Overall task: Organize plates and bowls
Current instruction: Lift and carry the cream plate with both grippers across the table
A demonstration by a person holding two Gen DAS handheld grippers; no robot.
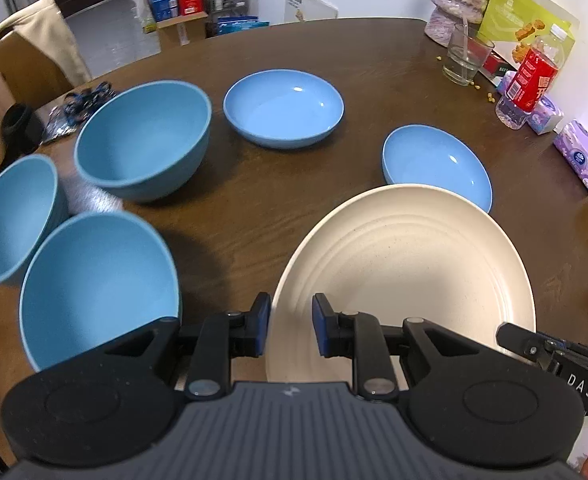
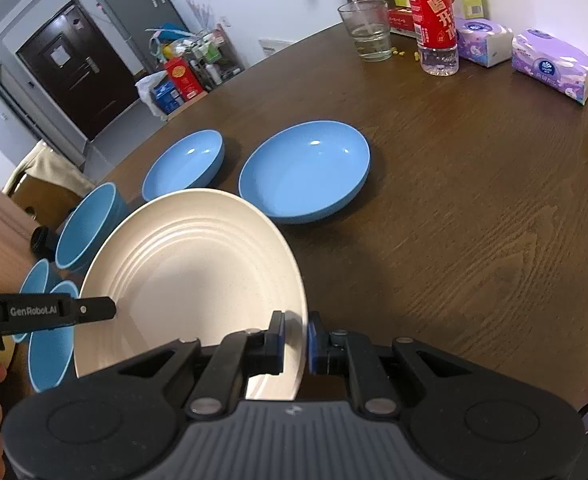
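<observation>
Fingers of the left gripper [image 1: 291, 326] are clamped on the near-left rim of the cream plate [image 1: 406, 272], and the right gripper [image 2: 295, 342] is pinched narrowly on its near-right rim. The plate is held tilted above the wooden table [image 2: 474, 208]. Two shallow blue dishes [image 1: 283, 107] sit beyond it; three deep blue bowls [image 1: 142, 140] stand to the left.

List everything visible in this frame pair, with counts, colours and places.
Ridged cream plate: one, held at its rim by both grippers.
Deep blue bowls: three, table's left side.
Shallow blue dishes: two, mid-table.
Clear drinking glass: one, far edge.
Red-labelled water bottle: one, beside the glass.
Purple tissue packs: two, far right.
Dark wooden table: one.
Left gripper: black, blue fingers, on the plate rim.
Right gripper: same, opposite rim.
</observation>
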